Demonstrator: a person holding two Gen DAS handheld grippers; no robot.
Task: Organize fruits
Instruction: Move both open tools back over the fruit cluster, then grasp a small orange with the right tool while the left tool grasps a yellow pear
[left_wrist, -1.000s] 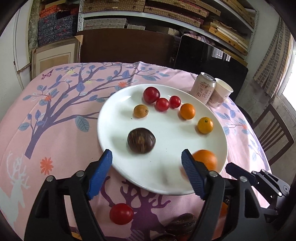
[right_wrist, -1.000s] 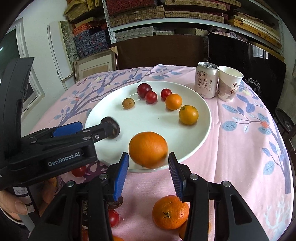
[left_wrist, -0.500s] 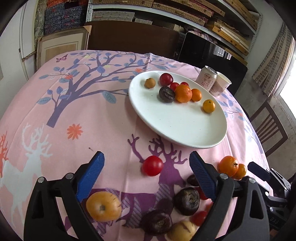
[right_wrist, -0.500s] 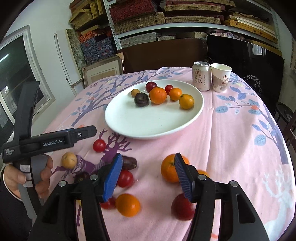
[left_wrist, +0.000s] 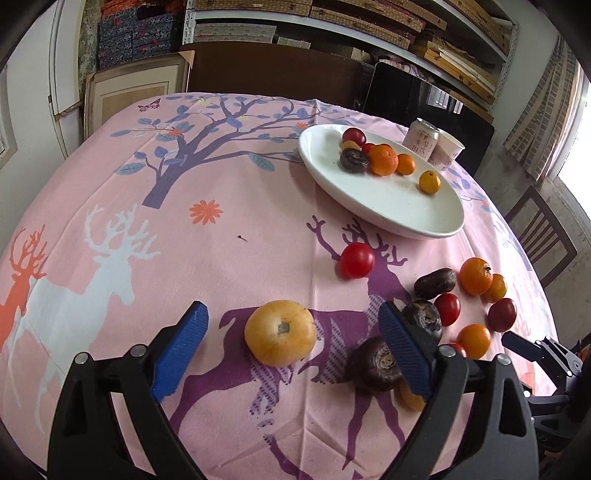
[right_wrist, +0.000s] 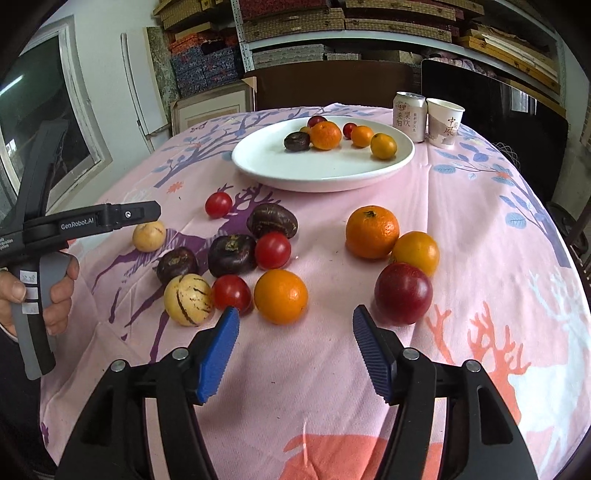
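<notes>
Left gripper: your jaws stand wide apart, holding nothing, low over the pink tablecloth. A yellow-orange round fruit sits btwn the two blue pads, at 12 o'clock, just ahead of the tips, a touch nearer the right pad w/ a gap on both sides. It looks round, stem scar facing up, so no long axis to line up; a straight push fwd then a squeeze should do, in my judgement. A dark wrinkled fruit lies at 2 o'clock, partly behind the right pad, close enough to get nudged.

Right gripper: jaws also apart and empty. An orange fruit lies at 11 o'clock just past the tips; a dark red plum at 1 o'clock. Left gripper is the better-placed one for its fruit.

White plate, w/ several fruits already on it, sits far off at 1 o'clock in the left view, 12 o'clock in the right.

Hard to tell: an orange-ish fruit under the left gripper's right finger is mostly hidden. Can't tell whether the pads touch the cloth.
</notes>
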